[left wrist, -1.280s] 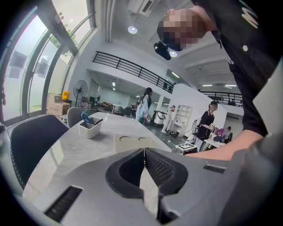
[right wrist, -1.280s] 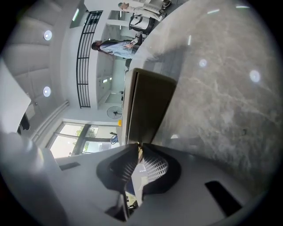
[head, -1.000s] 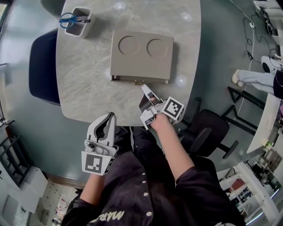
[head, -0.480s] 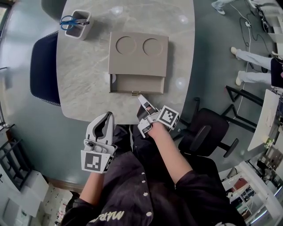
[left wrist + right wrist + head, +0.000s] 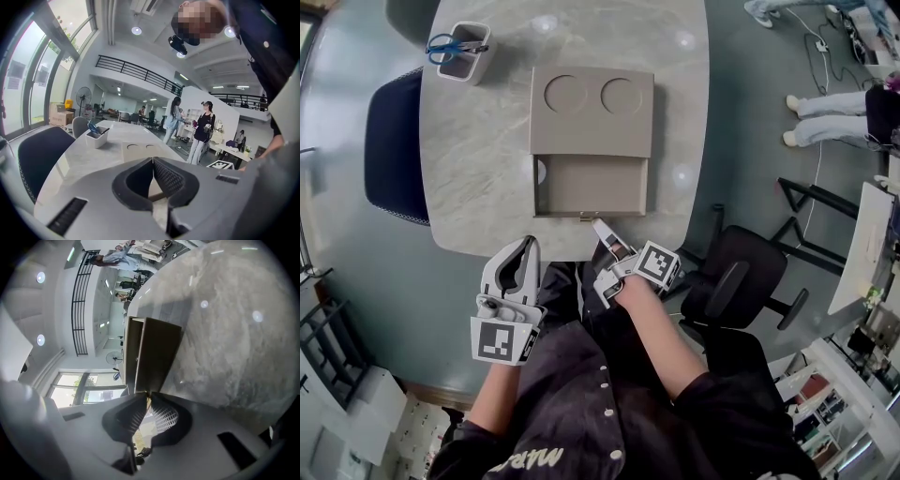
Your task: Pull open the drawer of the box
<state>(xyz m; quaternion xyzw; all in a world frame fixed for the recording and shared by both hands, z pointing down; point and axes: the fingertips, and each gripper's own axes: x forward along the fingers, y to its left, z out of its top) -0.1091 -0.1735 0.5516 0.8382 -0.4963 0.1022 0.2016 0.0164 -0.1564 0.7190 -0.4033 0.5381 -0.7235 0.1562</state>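
Note:
A flat beige box [image 5: 592,112] with two round dents in its lid lies on the marble table [image 5: 478,169]. Its drawer [image 5: 591,186] stands drawn out toward me, the inside bare. My right gripper [image 5: 597,222] is shut on the small brass drawer handle [image 5: 589,217] at the drawer's front edge; in the right gripper view the jaws meet on that handle [image 5: 148,394] below the drawer front [image 5: 157,357]. My left gripper [image 5: 528,246] hangs shut below the table's near edge, holding nothing. In the left gripper view the box [image 5: 140,152] lies ahead.
A white cup [image 5: 467,49] with blue scissors stands at the table's far left. A dark blue chair [image 5: 392,145] is at the left side, a black swivel chair [image 5: 741,281] at my right. People stand farther off at the right.
My right gripper has pulled back toward me with the handle, and the drawer has slid from nearly closed to well out of the box. The left gripper has stayed put.

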